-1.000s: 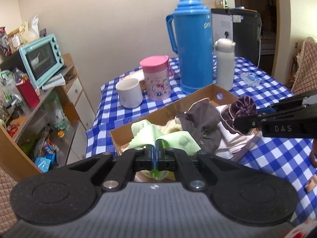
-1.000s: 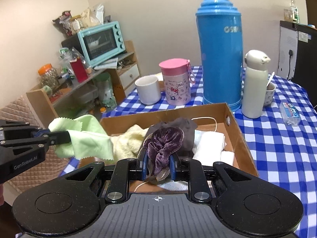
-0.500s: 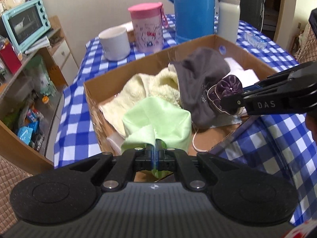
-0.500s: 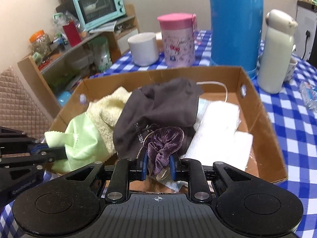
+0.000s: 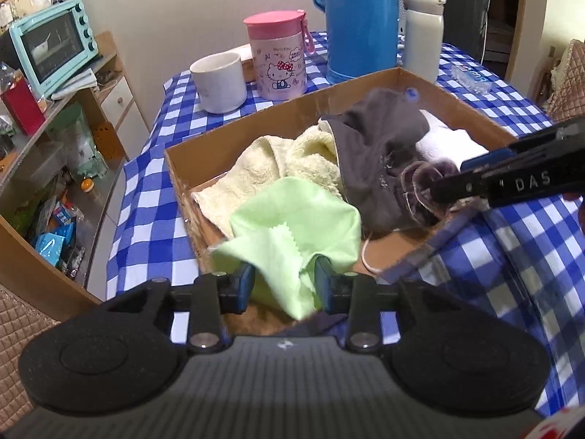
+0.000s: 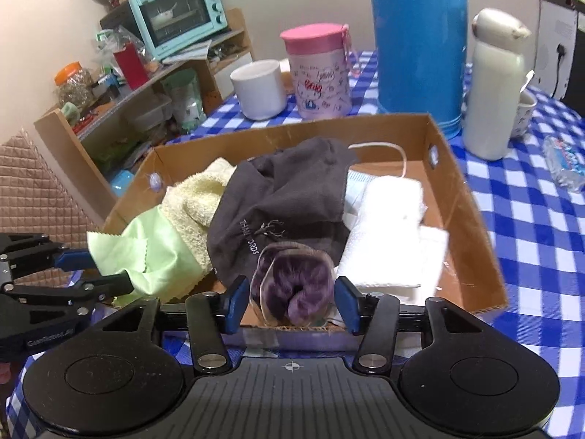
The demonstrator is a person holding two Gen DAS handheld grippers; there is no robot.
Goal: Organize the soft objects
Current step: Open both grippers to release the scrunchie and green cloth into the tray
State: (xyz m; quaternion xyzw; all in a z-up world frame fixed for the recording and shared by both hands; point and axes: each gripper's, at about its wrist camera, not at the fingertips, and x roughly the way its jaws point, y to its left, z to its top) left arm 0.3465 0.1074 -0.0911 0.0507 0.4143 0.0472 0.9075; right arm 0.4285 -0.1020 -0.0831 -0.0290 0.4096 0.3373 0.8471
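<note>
Both claws are opening over the cardboard box's (image 6: 464,197) six o'clock edge: left claw (image 5: 284,281) releasing the green cloth (image 5: 292,219), right claw (image 6: 290,301) releasing the purple scrunchie (image 6: 292,281), both lying loose between the pads.

Plain cream wall (image 5: 175,7) behind the tabletop (image 5: 153,190), which carries a blue-and-white checked cloth under even indoor light. To the left a cluttered wooden shelf unit (image 6: 146,91) stands against the wall, with a mint-green toaster oven (image 6: 175,7) on top and a quilted beige chair back (image 6: 33,186) just beside it. Far right in the left wrist view: a doorway (image 5: 512,18), dim beyond, and another quilted cushion (image 5: 566,73).
</note>
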